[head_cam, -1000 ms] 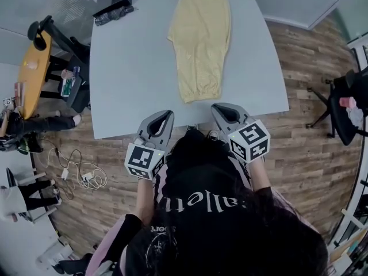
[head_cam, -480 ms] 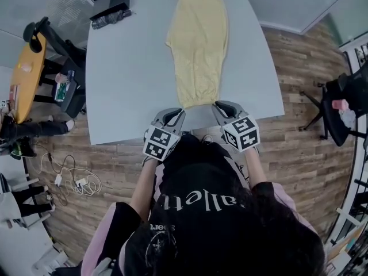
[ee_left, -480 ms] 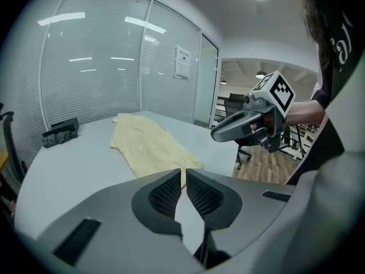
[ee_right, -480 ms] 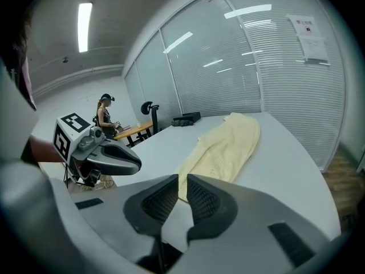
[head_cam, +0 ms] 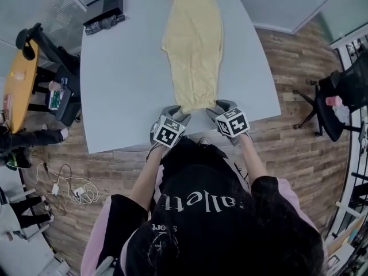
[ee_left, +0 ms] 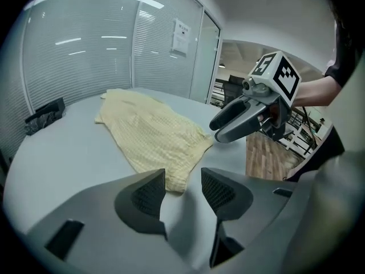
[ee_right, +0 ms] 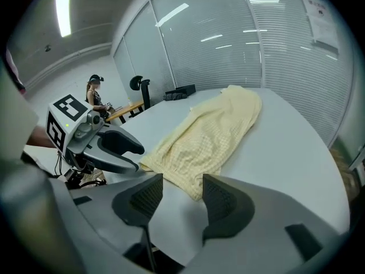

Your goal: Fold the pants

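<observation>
Pale yellow pants (head_cam: 192, 45) lie lengthwise on the grey table (head_cam: 121, 79), folded leg on leg, with the cuffs at the near edge. My left gripper (head_cam: 175, 112) hovers at the left corner of the cuffs (ee_left: 177, 178), jaws opening, nothing between the pads. My right gripper (head_cam: 217, 107) is by the cuffs' right corner (ee_right: 191, 188), jaws also opening and empty. Each gripper shows in the other's view: the right gripper (ee_left: 242, 119) and the left gripper (ee_right: 105, 144).
A black bag (head_cam: 103, 9) sits at the table's far left corner. An orange round table (head_cam: 17, 79) with small items and chairs stands left. A black office chair (head_cam: 339, 91) is at the right. Cables (head_cam: 75, 188) lie on the wood floor.
Both grippers dropped from in front of my chest down to the pants' cuffs at the near table edge. Their jaws went from closed to parted.
</observation>
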Demonstrator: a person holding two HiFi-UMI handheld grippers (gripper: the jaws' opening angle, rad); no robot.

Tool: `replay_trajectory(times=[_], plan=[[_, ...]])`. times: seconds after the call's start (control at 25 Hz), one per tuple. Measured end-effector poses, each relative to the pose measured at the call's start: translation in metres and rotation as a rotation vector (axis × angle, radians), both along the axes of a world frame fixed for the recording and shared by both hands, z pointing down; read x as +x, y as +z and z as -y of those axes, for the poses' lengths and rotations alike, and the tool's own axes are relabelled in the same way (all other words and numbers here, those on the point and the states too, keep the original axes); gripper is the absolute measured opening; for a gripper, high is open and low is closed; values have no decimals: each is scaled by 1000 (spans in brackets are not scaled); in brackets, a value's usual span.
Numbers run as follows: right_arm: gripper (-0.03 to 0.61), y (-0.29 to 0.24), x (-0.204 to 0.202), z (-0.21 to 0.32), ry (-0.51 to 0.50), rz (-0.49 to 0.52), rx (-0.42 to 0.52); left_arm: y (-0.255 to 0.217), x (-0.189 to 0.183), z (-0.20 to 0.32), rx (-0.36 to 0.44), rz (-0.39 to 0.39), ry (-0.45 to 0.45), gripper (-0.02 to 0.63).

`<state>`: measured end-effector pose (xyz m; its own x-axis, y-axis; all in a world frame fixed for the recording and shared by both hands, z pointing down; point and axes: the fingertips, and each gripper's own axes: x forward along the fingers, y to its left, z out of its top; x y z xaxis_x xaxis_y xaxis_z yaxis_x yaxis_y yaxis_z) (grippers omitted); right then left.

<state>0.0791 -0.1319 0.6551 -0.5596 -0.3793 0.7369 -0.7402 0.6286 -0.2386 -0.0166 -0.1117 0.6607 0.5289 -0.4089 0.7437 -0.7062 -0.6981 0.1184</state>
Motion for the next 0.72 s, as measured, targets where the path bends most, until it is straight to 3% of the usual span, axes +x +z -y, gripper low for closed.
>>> replay_trajectory(times=[0.28,0.4,0.56,0.72], plan=[[241,29,1,0,70,-70,-62,24,-3,4,-33,65,-3,194],[241,33,0,-2,90,-73,-58,28,-4,1,-37,60,-7,134],[241,30,-1,-4,91,-73,-48,19,-5,-1,-43,12,-5,107],[241,24,-6,-11,84,-55,-39,-18,-5,0,-30,-138,-53,103]])
